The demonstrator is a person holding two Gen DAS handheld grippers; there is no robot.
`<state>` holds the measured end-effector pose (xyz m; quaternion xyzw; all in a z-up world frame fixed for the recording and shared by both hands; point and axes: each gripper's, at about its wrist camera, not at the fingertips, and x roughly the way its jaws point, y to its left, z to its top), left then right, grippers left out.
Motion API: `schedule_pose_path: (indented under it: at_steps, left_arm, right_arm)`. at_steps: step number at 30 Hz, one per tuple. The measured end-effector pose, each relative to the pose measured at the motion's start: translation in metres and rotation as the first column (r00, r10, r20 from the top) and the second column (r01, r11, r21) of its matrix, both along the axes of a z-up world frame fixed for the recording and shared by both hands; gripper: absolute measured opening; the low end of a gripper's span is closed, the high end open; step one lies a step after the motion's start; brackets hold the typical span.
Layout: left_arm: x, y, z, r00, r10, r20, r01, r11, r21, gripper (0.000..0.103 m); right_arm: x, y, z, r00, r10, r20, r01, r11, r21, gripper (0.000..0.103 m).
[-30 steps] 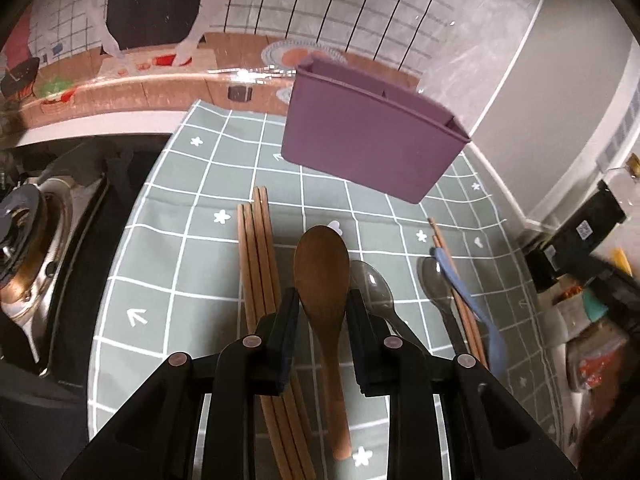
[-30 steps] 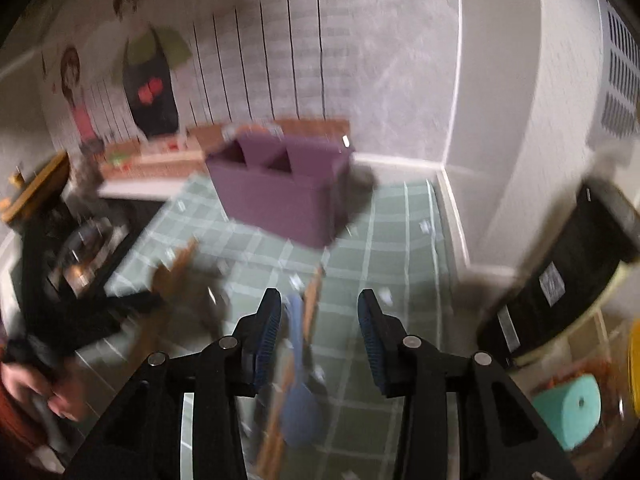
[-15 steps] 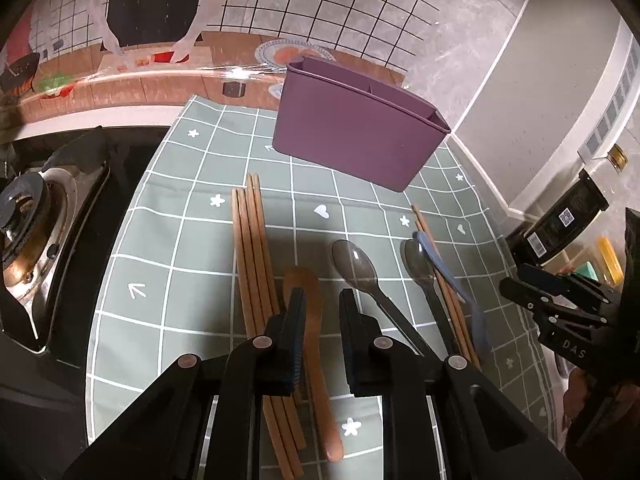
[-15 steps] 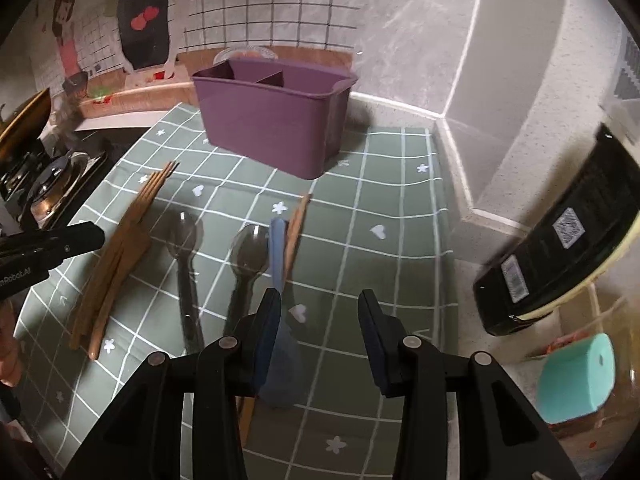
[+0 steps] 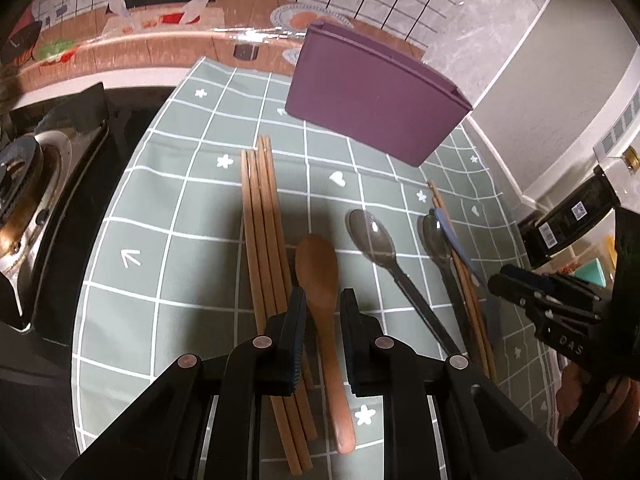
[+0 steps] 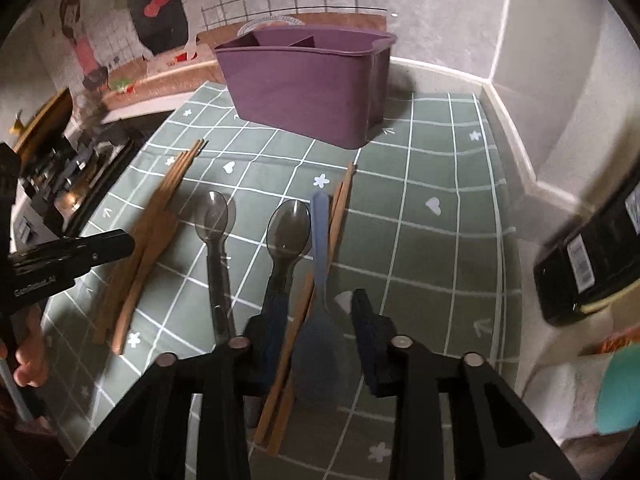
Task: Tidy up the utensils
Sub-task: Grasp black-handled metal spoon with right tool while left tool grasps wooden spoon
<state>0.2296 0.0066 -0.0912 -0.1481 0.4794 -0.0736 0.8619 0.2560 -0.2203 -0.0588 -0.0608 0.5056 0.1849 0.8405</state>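
Between utensil rows [image 5: 320, 280], bare cloth [image 5: 168, 248]

Lettering on my two tools, little else legible

From my right tool's camera, my left tool [image 6: 72, 256] carries pale print that seems to read "GenRobot.AI", slightly blurred. From my left tool's camera, my right tool [image 5: 560, 312] shows the letters "DAS" and nothing more I can make out. The black bottle [image 5: 572, 220] at the edge bears a white label with a square code, too small to read.
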Motion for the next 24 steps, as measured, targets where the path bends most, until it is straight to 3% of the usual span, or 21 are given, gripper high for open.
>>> schedule_pose_path:
  at_steps: [8, 22, 24]
  left_arm:
    - [-0.001, 0.001, -0.001, 1.0, 0.003, -0.019, -0.003, 1.0, -0.009, 0.019]
    - [-0.011, 0.013, -0.005, 0.999, 0.031, -0.038, -0.033, 0.999, -0.039, 0.019]
    - [-0.01, 0.011, -0.006, 0.999, 0.026, -0.043, -0.028, 0.999, -0.046, 0.019]
  right_arm:
    - [0.03, 0.031, -0.006, 0.997, 0.073, 0.005, -0.072, 0.996, -0.061, 0.017]
    - [0.043, 0.028, -0.023, 0.996, 0.065, -0.055, -0.07, 0.994, -0.08, 0.016]
    - [0.043, 0.028, -0.022, 0.996, 0.069, -0.053, -0.072, 0.995, -0.072, 0.01]
